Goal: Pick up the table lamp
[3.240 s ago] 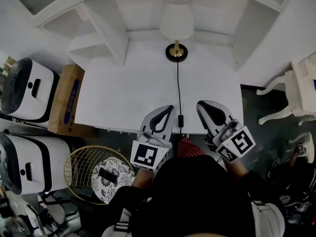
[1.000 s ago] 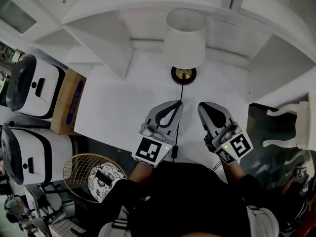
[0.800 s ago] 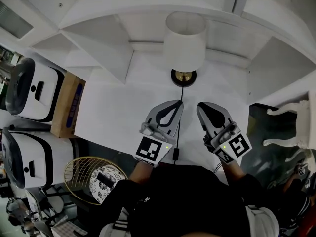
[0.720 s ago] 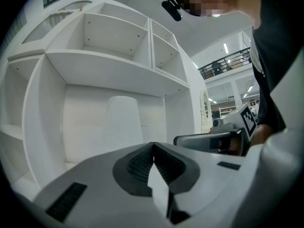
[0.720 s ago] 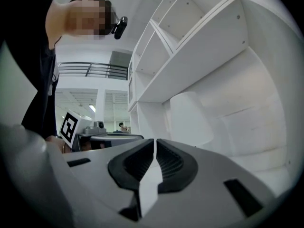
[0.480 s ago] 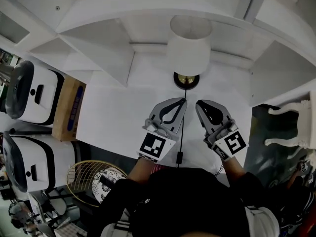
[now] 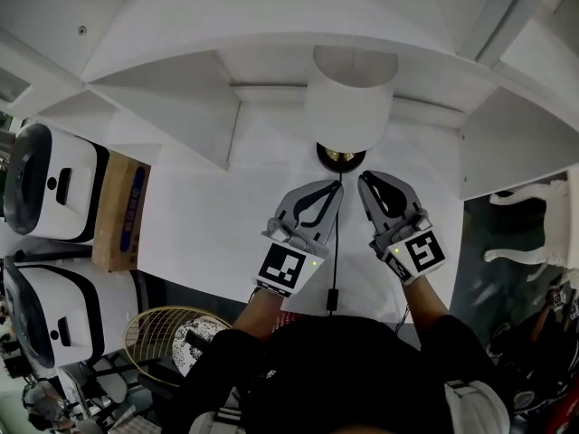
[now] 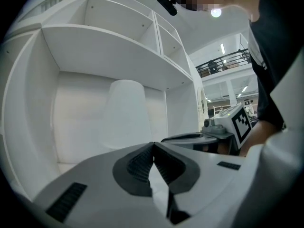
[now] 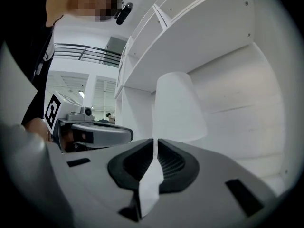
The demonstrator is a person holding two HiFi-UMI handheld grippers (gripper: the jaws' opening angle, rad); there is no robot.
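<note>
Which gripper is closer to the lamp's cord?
Left. The left gripper hangs right beside the cord, on its left; the right gripper is clearly apart, on its right.

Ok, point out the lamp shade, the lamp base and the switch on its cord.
lamp shade [image 7: 350,107], head view, middle of its white side.
lamp base [image 7: 341,159], head view, its brass centre.
cord switch [image 7: 332,299], head view, middle of the black block.

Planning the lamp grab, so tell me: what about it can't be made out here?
Lamp stem: head view, hidden under the shade.
Lamp base: both gripper views, blocked by the closed jaws in front.
Cord end: head view, vanishes behind the person.
</note>
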